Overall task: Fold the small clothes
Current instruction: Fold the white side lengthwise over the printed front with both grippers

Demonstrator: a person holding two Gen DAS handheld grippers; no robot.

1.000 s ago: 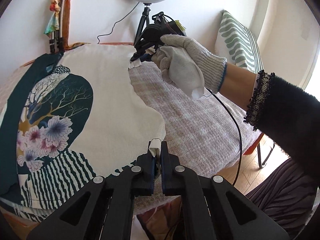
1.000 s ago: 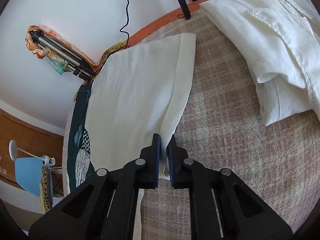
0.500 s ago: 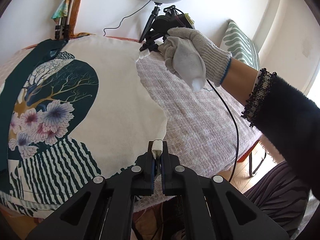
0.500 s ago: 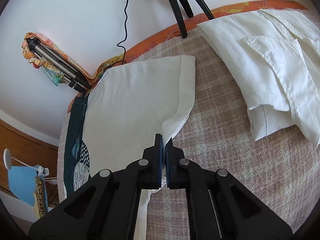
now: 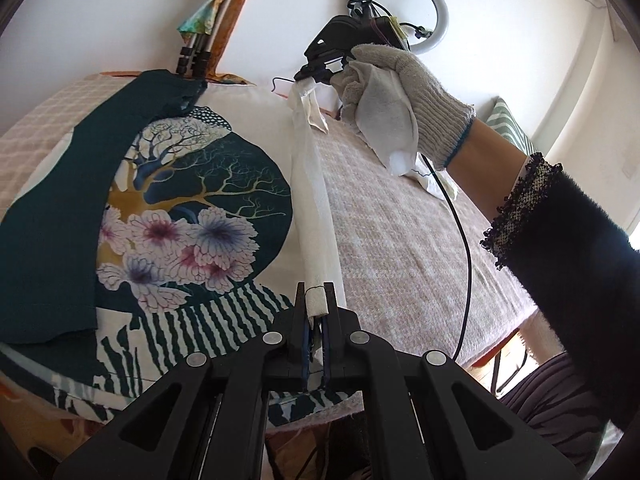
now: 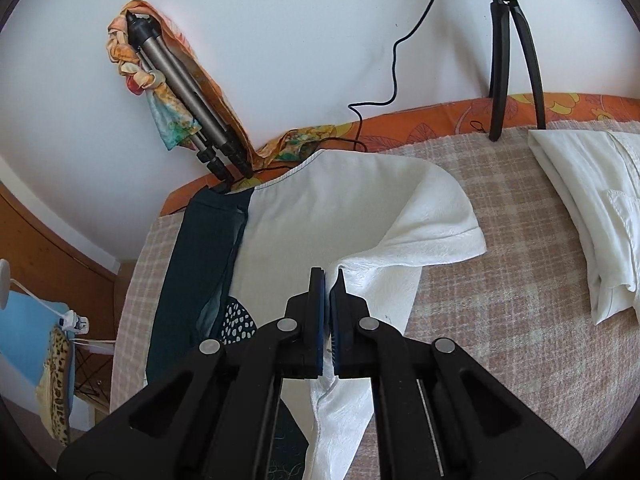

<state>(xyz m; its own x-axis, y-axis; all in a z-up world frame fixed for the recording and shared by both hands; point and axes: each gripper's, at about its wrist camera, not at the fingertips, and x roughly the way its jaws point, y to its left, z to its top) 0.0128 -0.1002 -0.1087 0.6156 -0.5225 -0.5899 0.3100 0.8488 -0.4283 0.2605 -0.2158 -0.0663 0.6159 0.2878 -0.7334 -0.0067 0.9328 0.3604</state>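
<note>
A white T-shirt [image 5: 192, 216] with a dark green tree-and-flower print lies on the checked table cover [image 5: 400, 232]. Its right edge is lifted into a taut white strip [image 5: 316, 216] between both grippers. My left gripper [image 5: 316, 312] is shut on the near end of that strip. My right gripper [image 5: 320, 74], held by a gloved hand [image 5: 400, 92], is shut on the far end by the sleeve. In the right wrist view the right gripper [image 6: 329, 280] pinches the white shirt edge [image 6: 400, 256], with the sleeve [image 6: 452, 224] spread beyond.
A folded white garment [image 6: 592, 208] lies at the table's far right. A tripod wrapped in a scarf [image 6: 176, 92] leans on the wall, and a ring light [image 5: 400, 12] stands behind the table. A black cable [image 5: 464, 240] hangs from my right gripper.
Both grippers have lifted the shirt's right edge and carried it left over the shirt, uncovering more table cover. The edge now stretches taut between them.
</note>
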